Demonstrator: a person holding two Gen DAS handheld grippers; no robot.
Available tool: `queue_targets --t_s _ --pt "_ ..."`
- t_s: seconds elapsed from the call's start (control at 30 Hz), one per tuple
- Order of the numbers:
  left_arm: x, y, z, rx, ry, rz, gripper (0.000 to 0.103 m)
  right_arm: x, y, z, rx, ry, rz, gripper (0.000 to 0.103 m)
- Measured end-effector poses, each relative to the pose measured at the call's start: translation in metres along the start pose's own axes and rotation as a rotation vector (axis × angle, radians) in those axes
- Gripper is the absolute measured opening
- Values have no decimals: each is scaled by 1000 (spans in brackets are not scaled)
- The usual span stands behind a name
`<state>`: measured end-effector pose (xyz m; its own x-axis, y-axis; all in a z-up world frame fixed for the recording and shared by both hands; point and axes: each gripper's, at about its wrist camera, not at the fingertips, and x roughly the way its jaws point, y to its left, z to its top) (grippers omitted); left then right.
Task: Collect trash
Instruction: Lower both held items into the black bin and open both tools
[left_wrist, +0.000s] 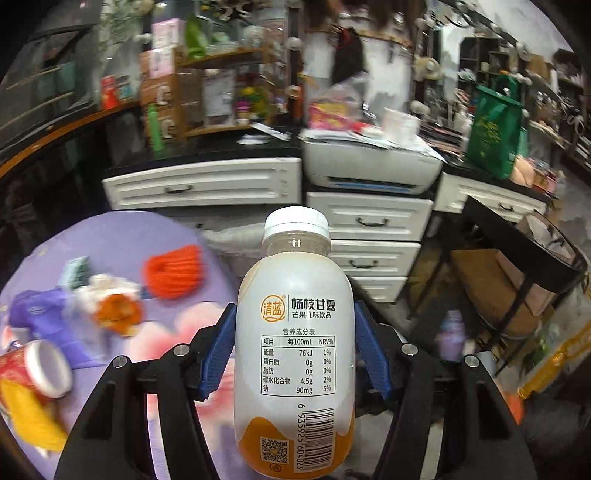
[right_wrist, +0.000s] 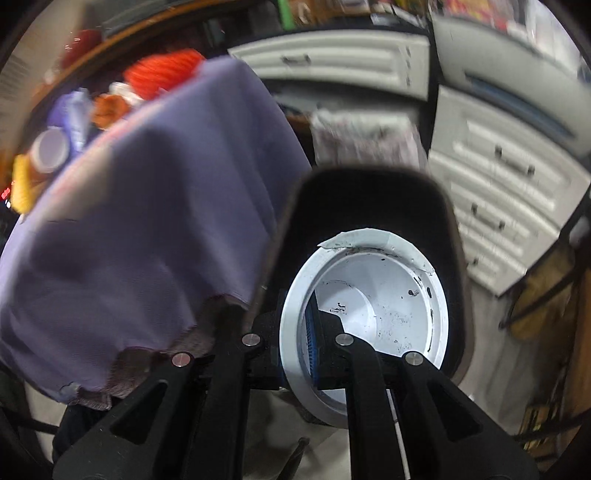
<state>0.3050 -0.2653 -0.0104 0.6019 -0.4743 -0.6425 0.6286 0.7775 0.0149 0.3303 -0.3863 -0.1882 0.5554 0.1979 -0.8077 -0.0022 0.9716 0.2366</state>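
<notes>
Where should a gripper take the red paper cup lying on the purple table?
By its rim: the red paper cup lies on its side with its white mouth open toward the orange scrap, so come from that side, one finger inside, one outside the wall.

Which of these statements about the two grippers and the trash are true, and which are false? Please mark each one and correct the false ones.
1. The left gripper holds a capped drink bottle. True.
2. The bottle's cap is red. False: it is white.
3. The right gripper grips a white paper cup by its rim. True.
4. The cup is over the purple tablecloth. False: it is over a dark bin beside the table.
5. An orange knitted item lies on the table. True.
</notes>
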Motion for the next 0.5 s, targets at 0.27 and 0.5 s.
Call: queue_targets --t_s 0.27,0.5 --pt "56 -27 -23 -52 90 -64 62 57 -40 -8 170 104 41 10" --pt "76 -24 -39 -75 133 -46 62 68 -51 -18 183 121 2 33"
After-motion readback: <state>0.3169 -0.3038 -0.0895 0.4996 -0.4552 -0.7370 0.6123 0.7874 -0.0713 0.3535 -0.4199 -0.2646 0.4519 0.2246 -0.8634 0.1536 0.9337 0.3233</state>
